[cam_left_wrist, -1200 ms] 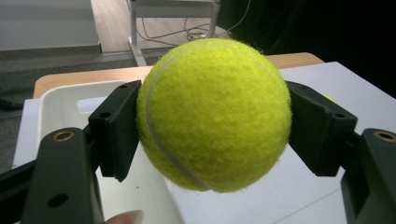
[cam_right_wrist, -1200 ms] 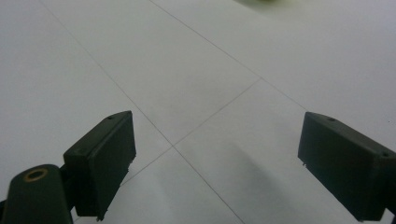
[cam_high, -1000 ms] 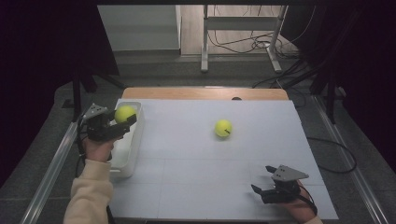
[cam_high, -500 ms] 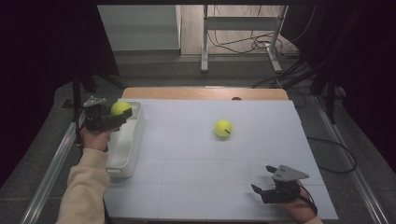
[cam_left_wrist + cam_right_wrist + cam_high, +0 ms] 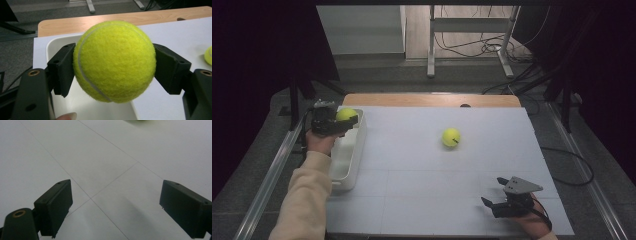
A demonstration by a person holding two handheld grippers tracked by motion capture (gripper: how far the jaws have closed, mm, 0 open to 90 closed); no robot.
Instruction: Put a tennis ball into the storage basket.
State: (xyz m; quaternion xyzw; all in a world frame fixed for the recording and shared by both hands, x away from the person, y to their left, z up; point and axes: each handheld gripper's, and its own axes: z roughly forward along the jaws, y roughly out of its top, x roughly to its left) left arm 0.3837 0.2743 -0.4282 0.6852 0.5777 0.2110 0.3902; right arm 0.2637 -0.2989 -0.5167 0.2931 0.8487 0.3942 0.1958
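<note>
The left gripper [image 5: 343, 120] pinches a yellow tennis ball [image 5: 114, 61] squarely between both black jaws, held above the far end of the white bin [image 5: 347, 155] at the desk's [image 5: 422, 200] left edge. A second tennis ball [image 5: 451, 137] sits loose on the white desk, well apart from the bin. Near the front right corner, the right gripper [image 5: 493, 192] rests low over the desk, jaws spread wide, nothing between them.

Lab/test-rig setting: white gridded work table [image 5: 412, 200] w/ metal side rails [image 5: 267, 175], dark curtains [image 5: 257, 60] around, loose cables [image 5: 472, 47] on floor, metal stand legs [image 5: 430, 45] behind.
</note>
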